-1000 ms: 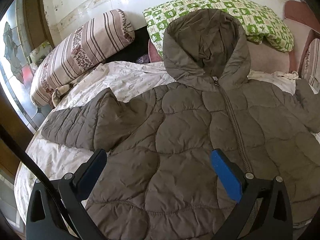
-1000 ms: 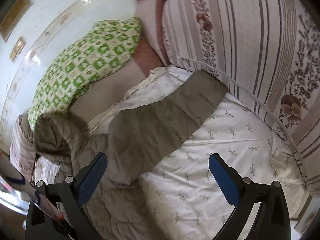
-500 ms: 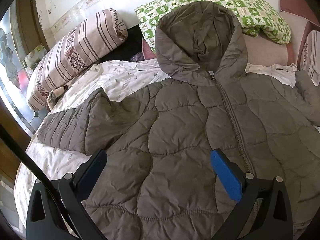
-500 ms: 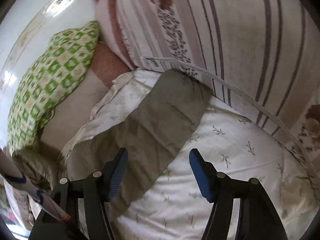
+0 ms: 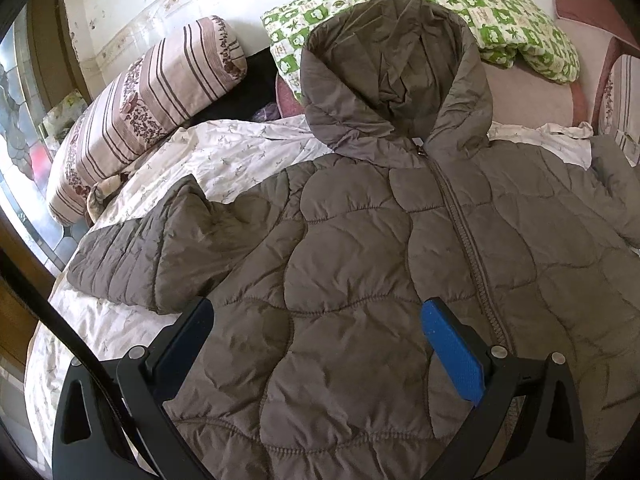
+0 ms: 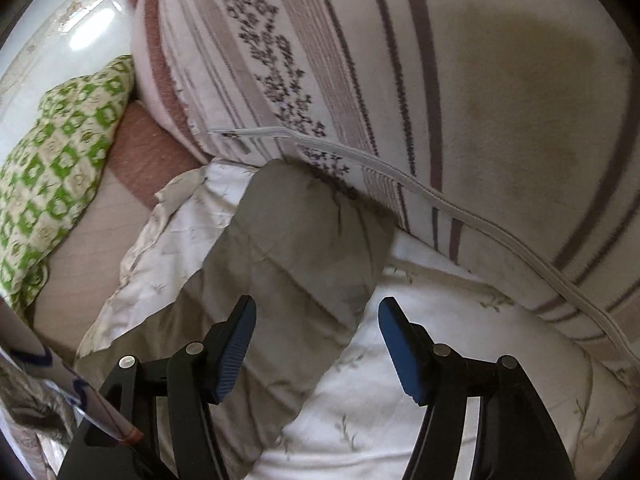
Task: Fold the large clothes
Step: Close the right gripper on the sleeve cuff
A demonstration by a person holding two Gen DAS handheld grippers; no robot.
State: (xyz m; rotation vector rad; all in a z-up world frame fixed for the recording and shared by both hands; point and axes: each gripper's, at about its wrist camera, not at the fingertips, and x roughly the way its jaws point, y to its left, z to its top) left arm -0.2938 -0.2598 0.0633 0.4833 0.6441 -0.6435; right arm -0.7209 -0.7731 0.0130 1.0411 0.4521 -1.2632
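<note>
My left gripper (image 5: pixel 316 344) hangs over the lower front of the brown jacket (image 5: pixel 360 280), jaws spread wide with nothing between them. The quilted body fills the space between and beyond my fingers, zipped shut, its zipper (image 5: pixel 464 240) running just past my right-hand finger. The sleeve (image 5: pixel 152 248) on my left-hand side lies folded back, beyond that finger. Farther on, the hood (image 5: pixel 392 76) rests against a green checked pillow (image 5: pixel 500 20), and a striped bolster (image 5: pixel 152 100) lies off to the left.

My right gripper (image 6: pixel 316 344) has just narrowed its jaws, yet they stand apart and pinch nothing. The other sleeve (image 6: pixel 296 264) lies on the white bedsheet (image 6: pixel 440 320) between and ahead of my fingers, with its cuff end farthest away, against a striped cushion (image 6: pixel 400 80) with a white zipper (image 6: pixel 400 176).
</note>
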